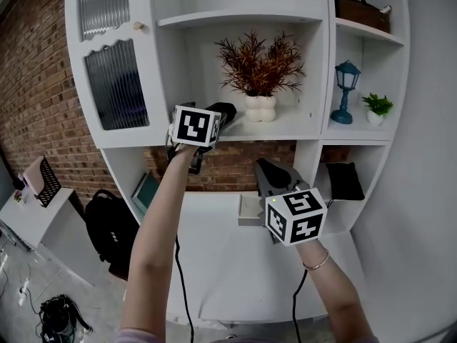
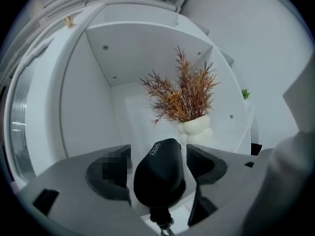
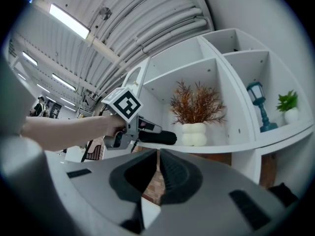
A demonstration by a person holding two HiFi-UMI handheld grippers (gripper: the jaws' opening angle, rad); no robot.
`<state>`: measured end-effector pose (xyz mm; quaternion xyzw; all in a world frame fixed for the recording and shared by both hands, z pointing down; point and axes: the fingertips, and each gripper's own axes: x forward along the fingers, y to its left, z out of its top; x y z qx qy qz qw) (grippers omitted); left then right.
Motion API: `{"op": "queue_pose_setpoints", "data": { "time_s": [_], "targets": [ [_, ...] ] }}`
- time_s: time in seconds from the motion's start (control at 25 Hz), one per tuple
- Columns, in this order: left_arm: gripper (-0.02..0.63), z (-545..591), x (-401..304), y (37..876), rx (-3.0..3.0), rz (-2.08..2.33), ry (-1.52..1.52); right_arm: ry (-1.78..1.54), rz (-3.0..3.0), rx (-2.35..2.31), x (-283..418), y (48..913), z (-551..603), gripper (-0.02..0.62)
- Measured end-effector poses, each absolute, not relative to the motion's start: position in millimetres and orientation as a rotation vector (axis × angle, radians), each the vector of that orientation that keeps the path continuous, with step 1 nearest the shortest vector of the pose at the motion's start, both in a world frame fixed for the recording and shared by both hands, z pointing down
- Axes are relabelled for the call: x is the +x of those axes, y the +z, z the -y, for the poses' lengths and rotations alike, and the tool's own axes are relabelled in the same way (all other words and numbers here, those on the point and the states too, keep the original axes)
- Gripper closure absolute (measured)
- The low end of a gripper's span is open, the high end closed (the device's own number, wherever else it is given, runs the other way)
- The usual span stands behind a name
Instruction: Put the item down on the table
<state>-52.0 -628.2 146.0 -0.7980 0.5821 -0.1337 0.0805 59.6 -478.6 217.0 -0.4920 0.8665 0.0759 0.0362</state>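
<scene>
My left gripper (image 1: 220, 120) is raised to the white shelf (image 1: 293, 128) and shut on a black elongated item (image 1: 226, 111). In the left gripper view that black item (image 2: 160, 173) fills the gap between both fingers, pointing into the shelf compartment. From the right gripper view the black item (image 3: 158, 137) hangs level with the shelf's front edge; whether it touches the shelf is unclear. My right gripper (image 1: 268, 171) hovers lower, over the white table (image 1: 228, 270), jaws shut with nothing between them (image 3: 158, 168).
A dried plant in a white vase (image 1: 260, 108) stands in the same compartment, right of the item. A blue lantern (image 1: 345, 91) and small green plant (image 1: 376, 109) occupy the compartment to the right. A grey box (image 1: 248, 211) lies on the table; a black bag (image 1: 111, 229) sits left.
</scene>
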Motion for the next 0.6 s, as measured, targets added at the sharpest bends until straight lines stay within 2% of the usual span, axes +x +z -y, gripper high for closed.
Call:
{"op": "queue_pose_setpoints", "data": {
  "time_s": [0.24,0.6],
  "targets": [
    [0.256,590.1,-53.1,130.2,-2.399,-1.687,-0.219,0.203,-2.668,-1.505,58.8,219.2,471.4,0.586],
    [0.373,530.5,-51.3,138.7,-2.356,-1.645,-0.071,0.205,-2.640,-1.499,70.0,216.6,448.3,0.588]
  ]
}}
